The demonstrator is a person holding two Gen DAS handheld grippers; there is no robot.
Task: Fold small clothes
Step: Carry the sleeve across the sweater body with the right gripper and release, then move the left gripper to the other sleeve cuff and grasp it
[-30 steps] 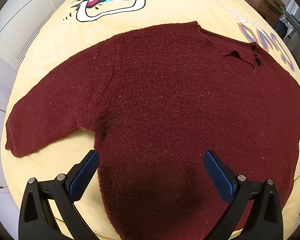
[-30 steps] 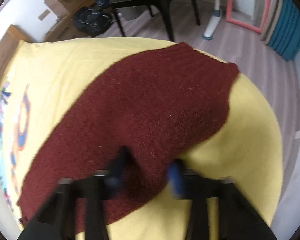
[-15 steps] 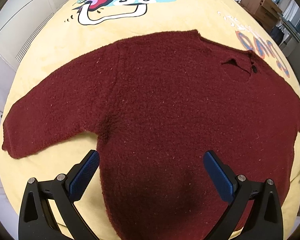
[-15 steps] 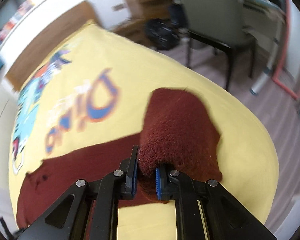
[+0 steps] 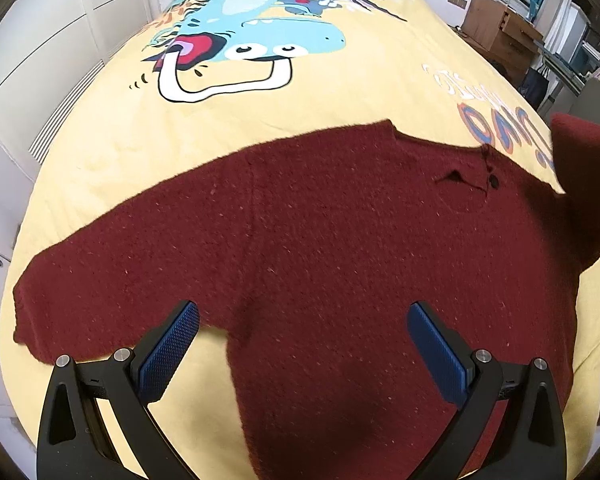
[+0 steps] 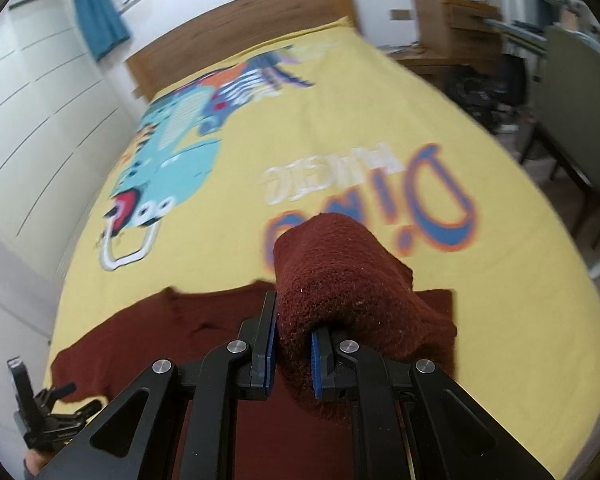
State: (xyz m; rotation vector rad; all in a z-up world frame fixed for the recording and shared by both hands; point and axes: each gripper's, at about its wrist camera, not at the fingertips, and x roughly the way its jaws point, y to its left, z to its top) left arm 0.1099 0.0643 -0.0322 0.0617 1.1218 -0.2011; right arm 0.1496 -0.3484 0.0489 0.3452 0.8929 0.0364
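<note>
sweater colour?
Dark maroon red knit sweater, plain, no pattern. Clearest in the left wrist view.

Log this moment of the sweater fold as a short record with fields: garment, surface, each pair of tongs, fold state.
garment: dark red knit sweater, lying flat on its body, one sleeve spread out flat
surface: yellow bedspread with a cartoon dinosaur print
left tongs: open, above the sweater's lower body, gripping nothing
right tongs: shut on the other sleeve, which is lifted off the bed and bunched
fold state: no fold laid down yet; raised sleeve not yet placed on the body
</note>
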